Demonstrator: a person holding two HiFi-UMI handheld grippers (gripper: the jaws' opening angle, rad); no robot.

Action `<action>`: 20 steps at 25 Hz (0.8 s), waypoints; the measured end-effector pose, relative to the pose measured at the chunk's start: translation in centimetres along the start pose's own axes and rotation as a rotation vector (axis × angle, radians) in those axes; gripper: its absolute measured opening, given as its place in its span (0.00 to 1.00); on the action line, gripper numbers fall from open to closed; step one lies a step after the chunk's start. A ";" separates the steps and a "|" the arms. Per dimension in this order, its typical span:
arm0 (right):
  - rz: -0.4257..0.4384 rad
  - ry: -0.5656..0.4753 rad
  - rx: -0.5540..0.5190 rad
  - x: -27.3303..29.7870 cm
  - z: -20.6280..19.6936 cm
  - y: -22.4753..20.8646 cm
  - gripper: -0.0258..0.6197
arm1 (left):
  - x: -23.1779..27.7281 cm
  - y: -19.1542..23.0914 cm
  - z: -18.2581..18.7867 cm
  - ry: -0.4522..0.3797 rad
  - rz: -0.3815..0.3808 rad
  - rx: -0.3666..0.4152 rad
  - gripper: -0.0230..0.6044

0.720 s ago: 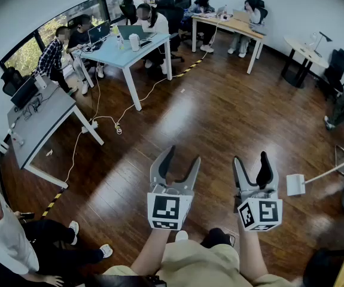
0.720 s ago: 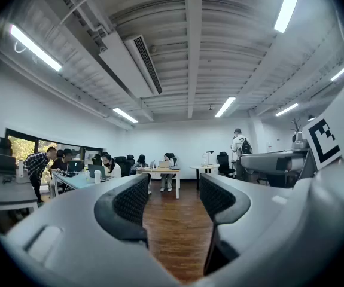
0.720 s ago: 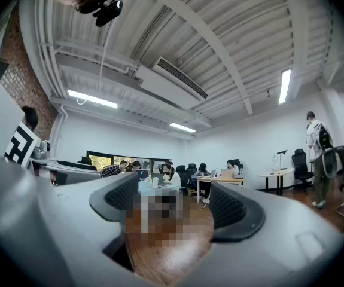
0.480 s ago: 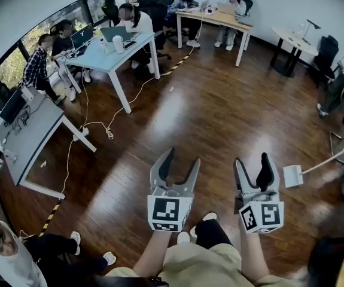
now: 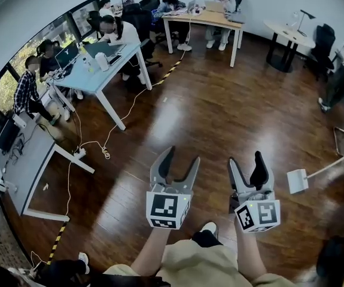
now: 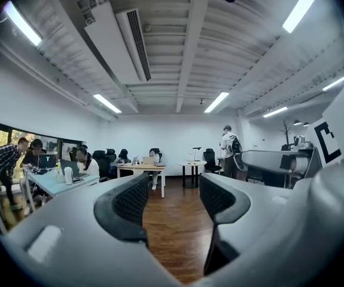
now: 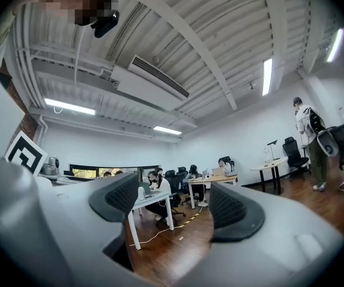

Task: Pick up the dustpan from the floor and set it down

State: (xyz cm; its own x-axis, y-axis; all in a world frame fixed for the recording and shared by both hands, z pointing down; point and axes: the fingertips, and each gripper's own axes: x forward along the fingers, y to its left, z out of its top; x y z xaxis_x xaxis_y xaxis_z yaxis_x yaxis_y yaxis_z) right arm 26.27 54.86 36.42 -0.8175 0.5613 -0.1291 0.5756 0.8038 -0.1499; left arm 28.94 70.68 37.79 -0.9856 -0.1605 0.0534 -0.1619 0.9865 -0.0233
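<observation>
A white dustpan [image 5: 297,180] with a long pale handle [image 5: 334,162] rests on the dark wooden floor at the right of the head view. My right gripper [image 5: 246,160] hovers just left of it, apart from it, jaws open and empty. My left gripper [image 5: 182,157] is held level beside the right one, also open with nothing between its pads. In the left gripper view the left gripper [image 6: 173,199] frames only bare floor. The right gripper view shows the right gripper [image 7: 174,205] framing desks far off. Neither gripper view shows the dustpan.
Desks [image 5: 100,61] with seated people line the left and far walls. A white cable [image 5: 121,121] and a yellow-black tape strip [image 5: 57,244] cross the floor at the left. A round table [image 5: 288,34] and black chairs [image 5: 326,40] stand at the right.
The whole head view has shifted: desks and people slid left and the person at the lower left has nearly left the frame. Both grippers keep their pose and stay open.
</observation>
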 end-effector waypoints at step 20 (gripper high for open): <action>-0.458 -0.139 -0.085 12.6 1.2 -18.3 0.60 | 31.9 -5.5 1.3 -0.048 -0.601 0.002 0.45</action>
State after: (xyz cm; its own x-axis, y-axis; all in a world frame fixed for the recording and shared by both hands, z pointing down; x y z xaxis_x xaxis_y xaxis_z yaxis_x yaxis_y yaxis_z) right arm 5.43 46.97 36.40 -0.9726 0.1189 -0.1996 0.1487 0.9787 -0.1417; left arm -1.68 60.11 38.27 -0.7227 -0.6910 0.0130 -0.6911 0.7227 -0.0048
